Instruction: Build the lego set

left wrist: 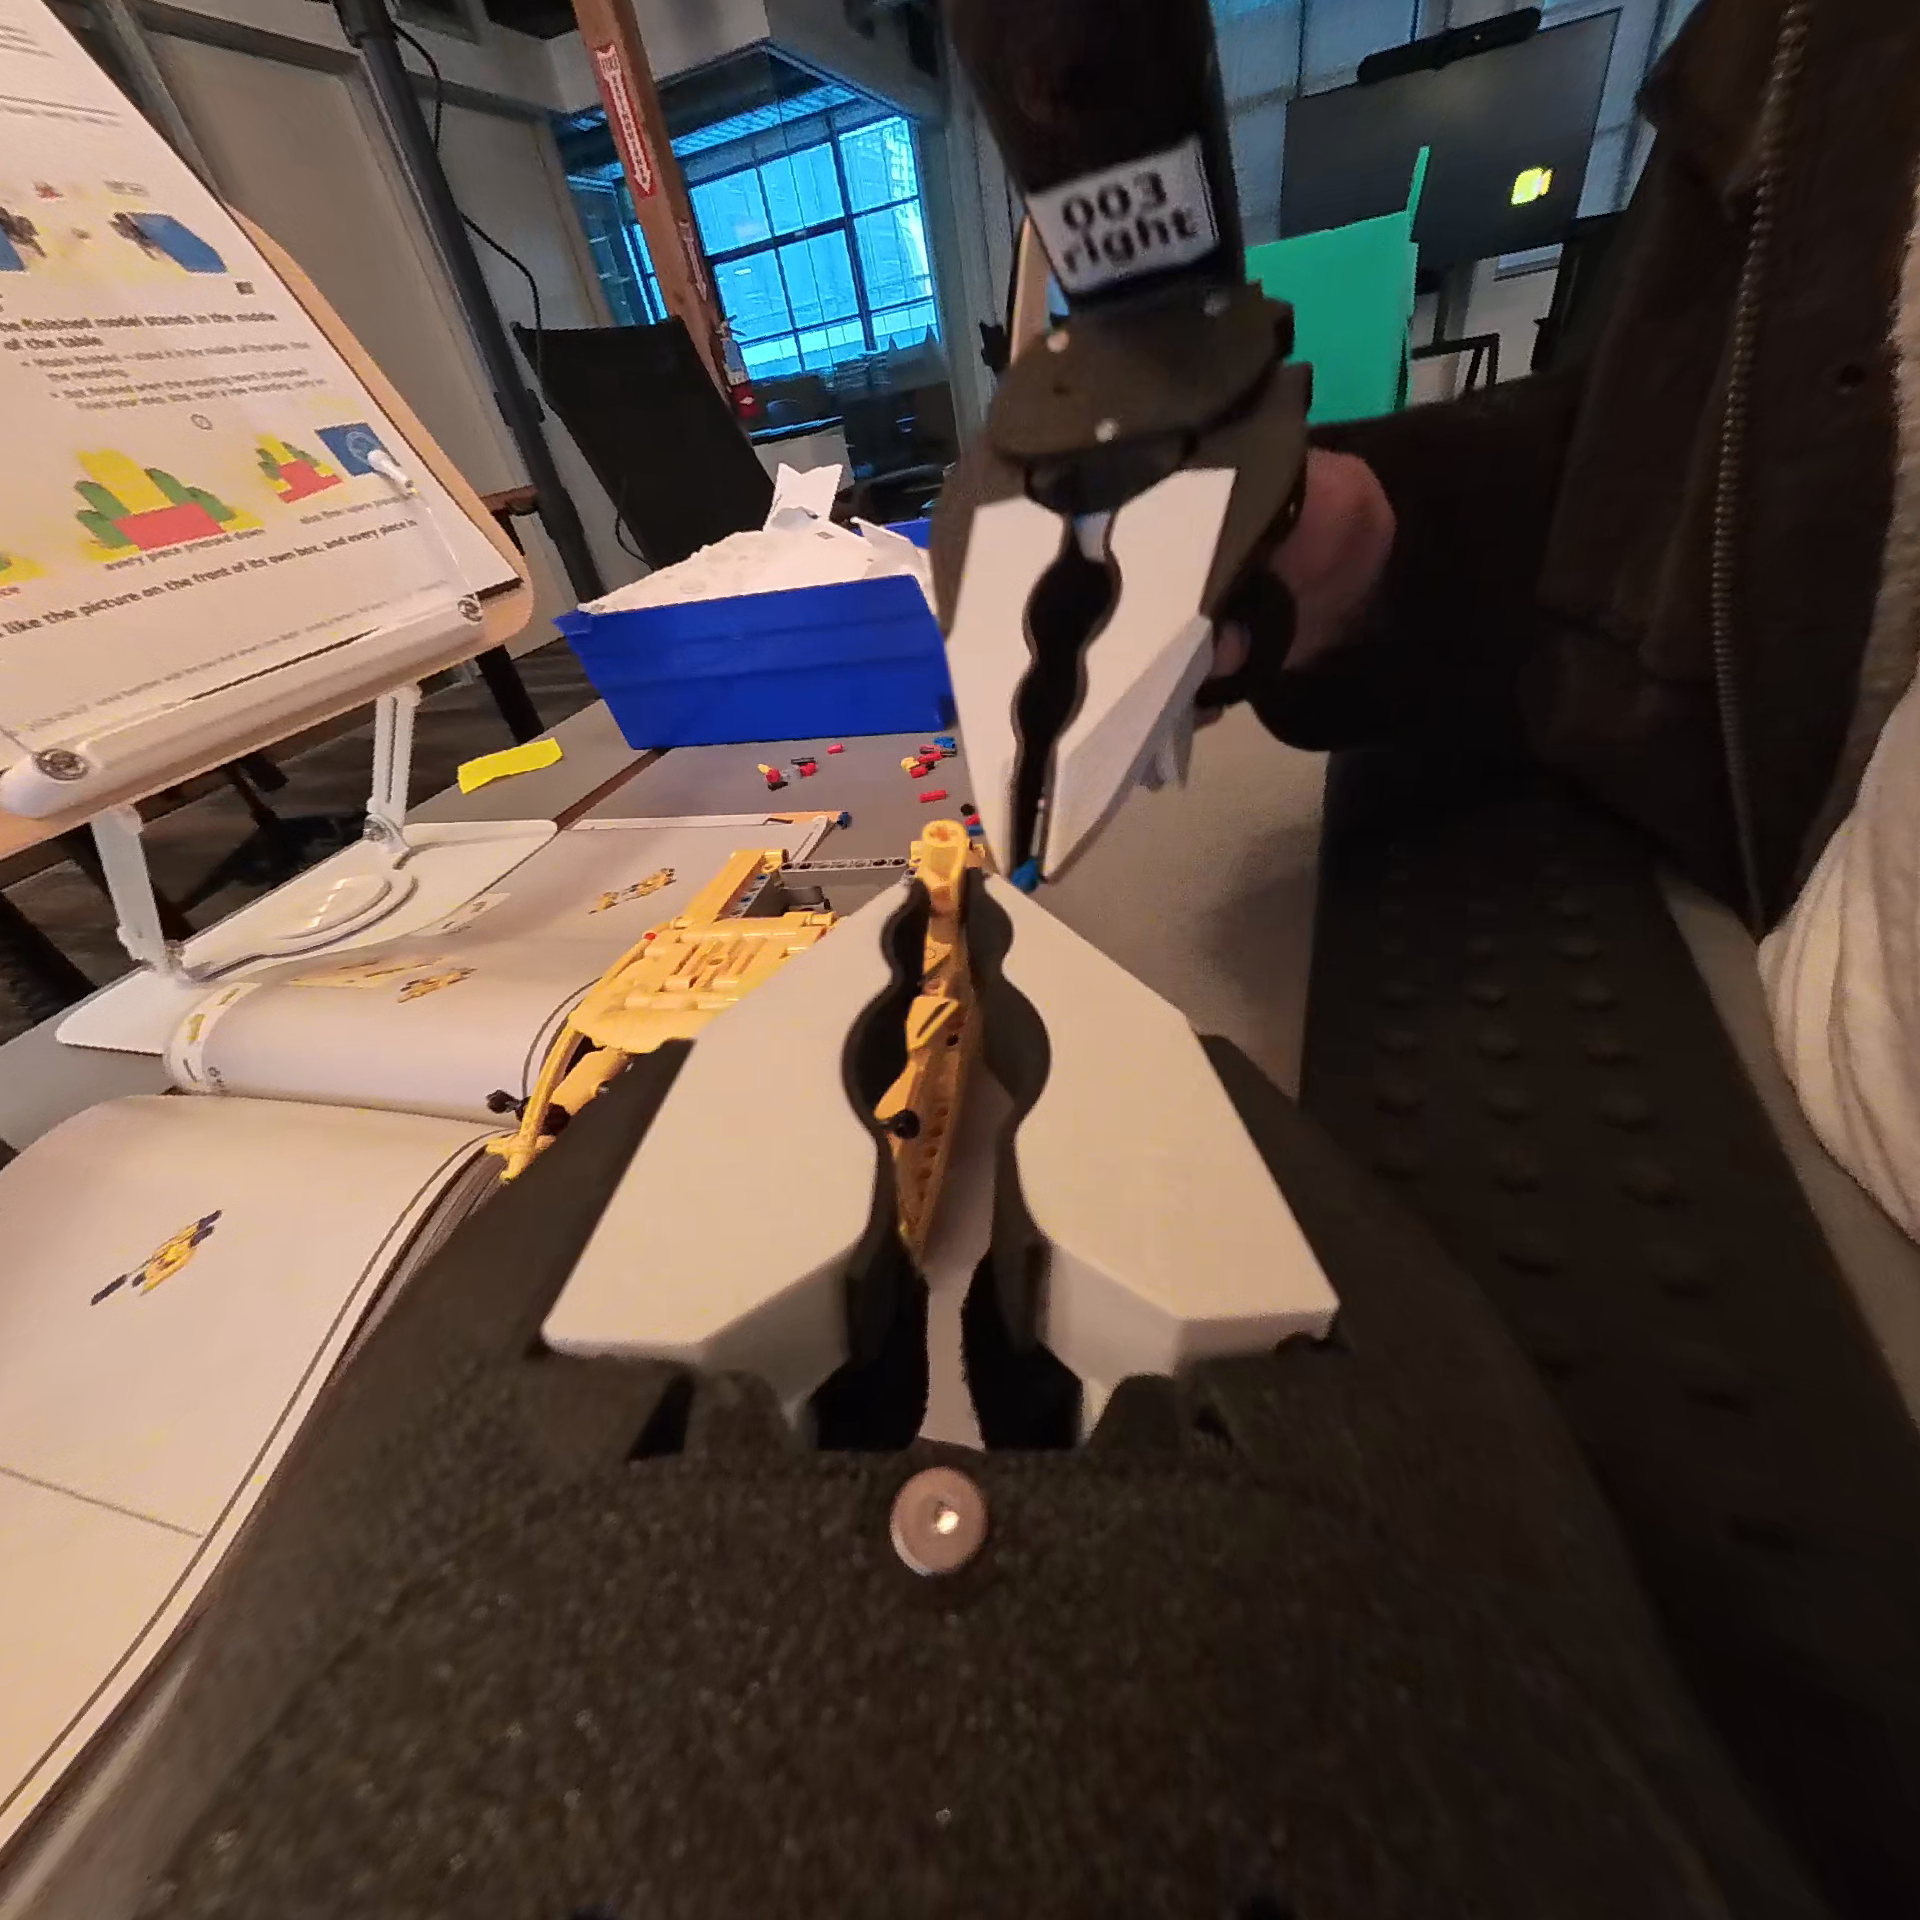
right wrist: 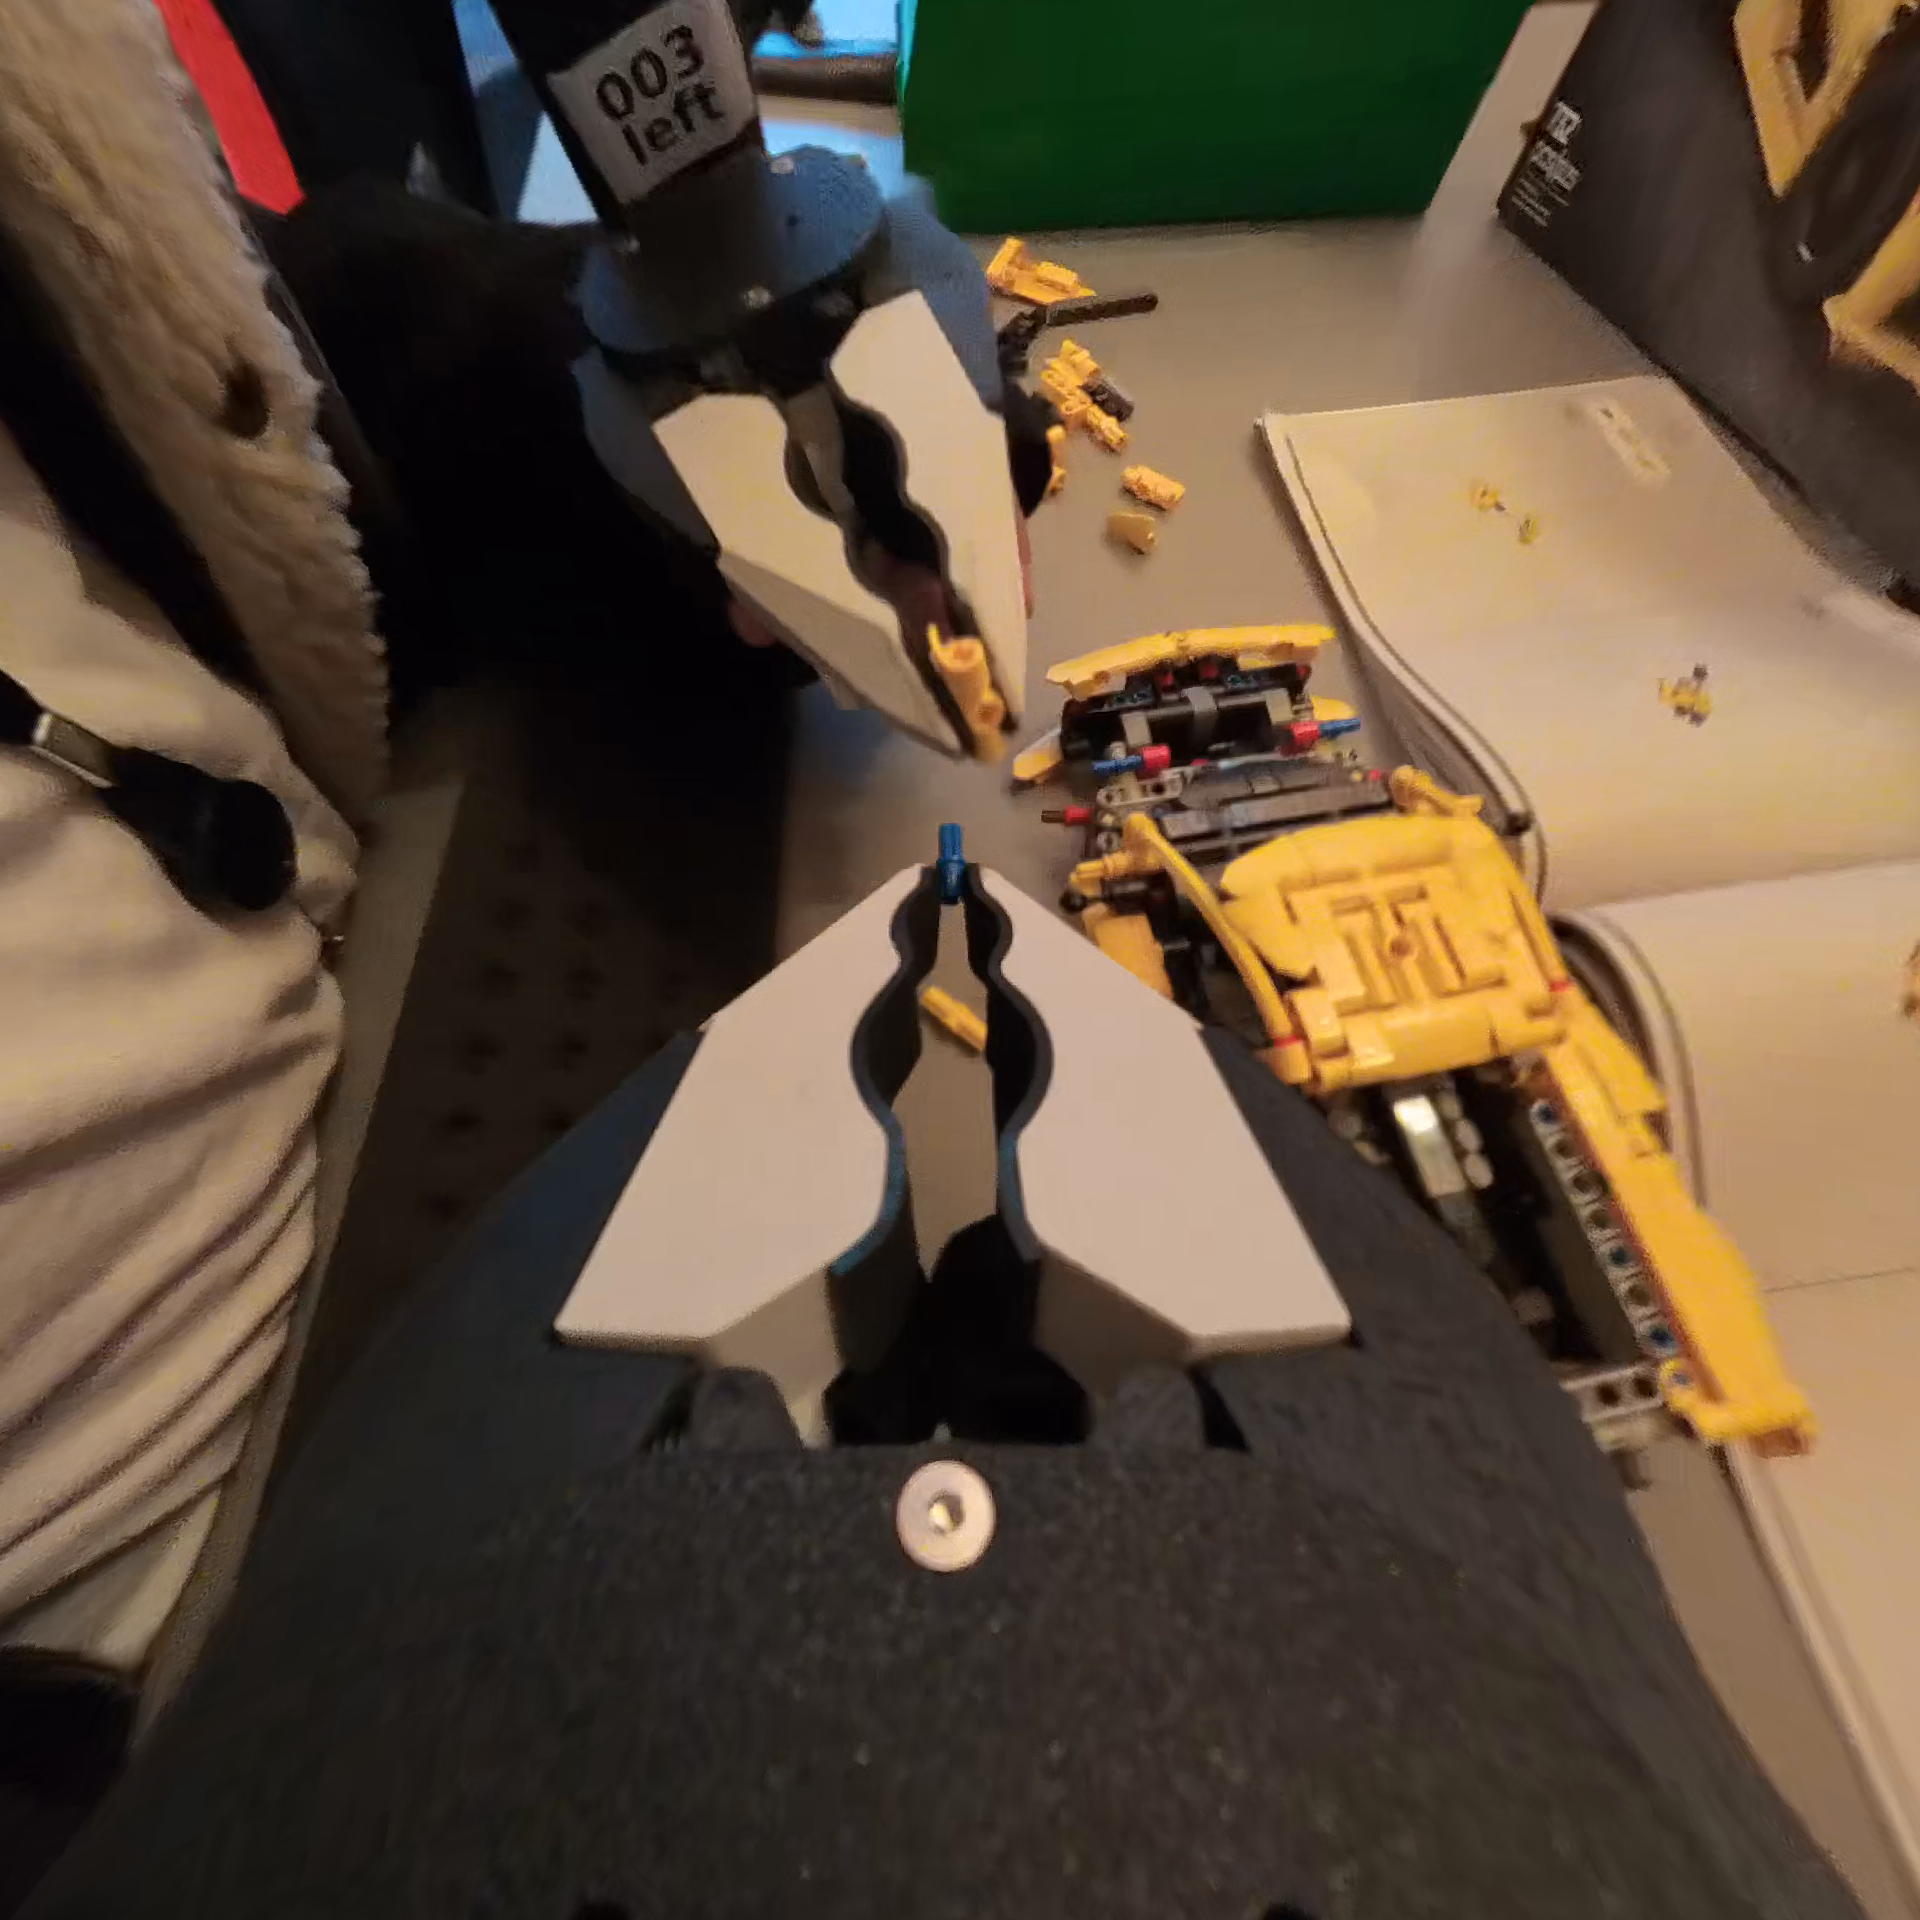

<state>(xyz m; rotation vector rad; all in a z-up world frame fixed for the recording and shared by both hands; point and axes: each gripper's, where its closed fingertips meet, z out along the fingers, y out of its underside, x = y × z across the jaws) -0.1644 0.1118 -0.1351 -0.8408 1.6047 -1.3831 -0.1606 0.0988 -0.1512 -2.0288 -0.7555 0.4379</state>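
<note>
My left gripper (left wrist: 945,883) is shut on a long yellow Lego piece (left wrist: 940,997) that sticks out past its fingertips. It also shows in the right wrist view (right wrist: 982,727), with the yellow piece (right wrist: 966,681) at its tip. My right gripper (right wrist: 948,883) is shut on a small blue pin (right wrist: 948,852), held just in front of the left gripper's tip. It shows in the left wrist view (left wrist: 1023,857) with the pin (left wrist: 1027,878) next to the yellow piece. The partly built yellow car (right wrist: 1382,956) lies on the open booklet.
A loose yellow pin (right wrist: 954,1018) lies on the table under my right gripper. Small red and blue parts (left wrist: 914,764) lie before a blue bin (left wrist: 758,655). Yellow parts (right wrist: 1091,405), a green box (right wrist: 1195,104), the booklet (right wrist: 1610,623) and a sheet stand (left wrist: 208,416) surround the work. Left and right tips are no more than a few centimetres apart.
</note>
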